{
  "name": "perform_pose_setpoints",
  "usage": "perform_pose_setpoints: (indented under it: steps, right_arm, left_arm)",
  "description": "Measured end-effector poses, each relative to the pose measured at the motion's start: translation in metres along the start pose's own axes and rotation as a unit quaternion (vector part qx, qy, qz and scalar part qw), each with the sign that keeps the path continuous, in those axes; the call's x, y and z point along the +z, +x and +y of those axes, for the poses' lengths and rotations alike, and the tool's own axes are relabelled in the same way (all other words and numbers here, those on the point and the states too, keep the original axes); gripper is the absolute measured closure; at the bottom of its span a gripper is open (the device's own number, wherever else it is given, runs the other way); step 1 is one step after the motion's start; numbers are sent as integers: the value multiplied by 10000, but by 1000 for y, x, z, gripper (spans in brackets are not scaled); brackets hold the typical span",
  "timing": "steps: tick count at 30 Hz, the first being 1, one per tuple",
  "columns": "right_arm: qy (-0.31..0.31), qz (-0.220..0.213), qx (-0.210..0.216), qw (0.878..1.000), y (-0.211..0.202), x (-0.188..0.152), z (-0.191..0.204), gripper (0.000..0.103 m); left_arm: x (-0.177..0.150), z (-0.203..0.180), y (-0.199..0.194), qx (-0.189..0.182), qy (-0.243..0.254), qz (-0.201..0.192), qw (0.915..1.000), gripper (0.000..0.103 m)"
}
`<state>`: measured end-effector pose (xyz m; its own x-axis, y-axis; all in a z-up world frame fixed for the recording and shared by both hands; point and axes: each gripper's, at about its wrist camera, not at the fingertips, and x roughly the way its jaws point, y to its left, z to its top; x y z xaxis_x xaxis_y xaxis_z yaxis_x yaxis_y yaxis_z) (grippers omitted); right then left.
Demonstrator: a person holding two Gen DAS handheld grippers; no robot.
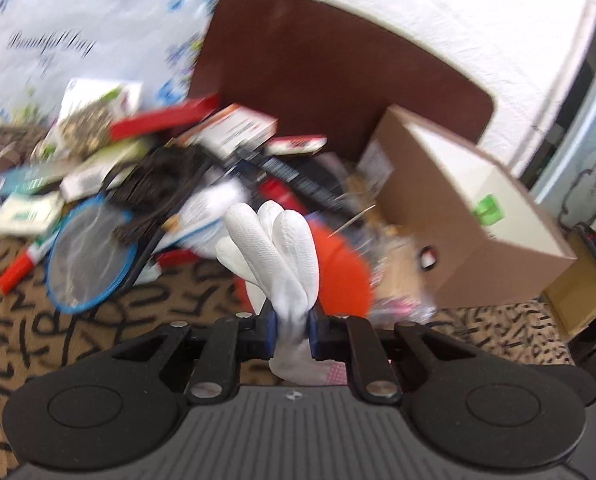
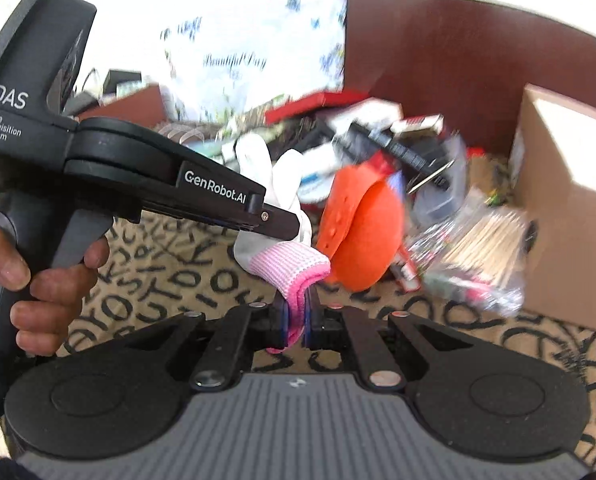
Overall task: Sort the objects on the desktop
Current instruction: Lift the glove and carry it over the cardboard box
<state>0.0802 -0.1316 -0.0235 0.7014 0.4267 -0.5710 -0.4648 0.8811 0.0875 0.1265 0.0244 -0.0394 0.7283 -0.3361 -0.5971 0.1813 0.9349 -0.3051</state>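
A white knit glove (image 1: 275, 248) with a pink cuff (image 2: 287, 268) is held between both grippers above the patterned tablecloth. My left gripper (image 1: 291, 334) is shut on the glove's palm, with its fingers sticking up. In the right wrist view the left gripper (image 2: 281, 224) reaches in from the left and pinches the glove. My right gripper (image 2: 295, 320) is shut on the pink cuff. A cardboard box (image 1: 470, 216) stands at the right, also in the right wrist view (image 2: 570, 208). A blurred heap of small boxes (image 1: 233, 128) and other items lies behind the glove.
An orange perforated object (image 2: 358, 236) lies just beyond the glove. A blue-rimmed mesh disc (image 1: 89, 256) and a red marker (image 1: 17, 272) lie at the left. A clear bag of sticks (image 2: 478, 248) leans by the box. A brown board (image 1: 338, 60) stands behind.
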Motion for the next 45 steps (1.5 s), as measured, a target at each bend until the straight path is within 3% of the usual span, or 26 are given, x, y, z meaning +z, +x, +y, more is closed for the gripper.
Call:
perform_pose_setpoints:
  steps: [11,18,25,33,45]
  right_arm:
    - [167,-912,-544,9942,-74,24,-46,98]
    - [284,-1211,-1021,9870,-105,31,-83,98]
    - [417,-1170,-1378,9826,-109,44,-124,98]
    - [485,-871,-1550,9829,-85,51,-166,98]
    - [641,-411,-1541,9851,-49,60,-208,98]
  left_arm:
    - [44,-93,-13,-625,840,-592,9927,89]
    - [65,-147,2,-952,1229,-691,9854,89]
    - [81,-187,30,-1120,1611,-686,9782,89]
    - [91,-215,74,-1122,1847,-462,9753,89]
    - [107,-214,134,-978,1816,-101,9784,89]
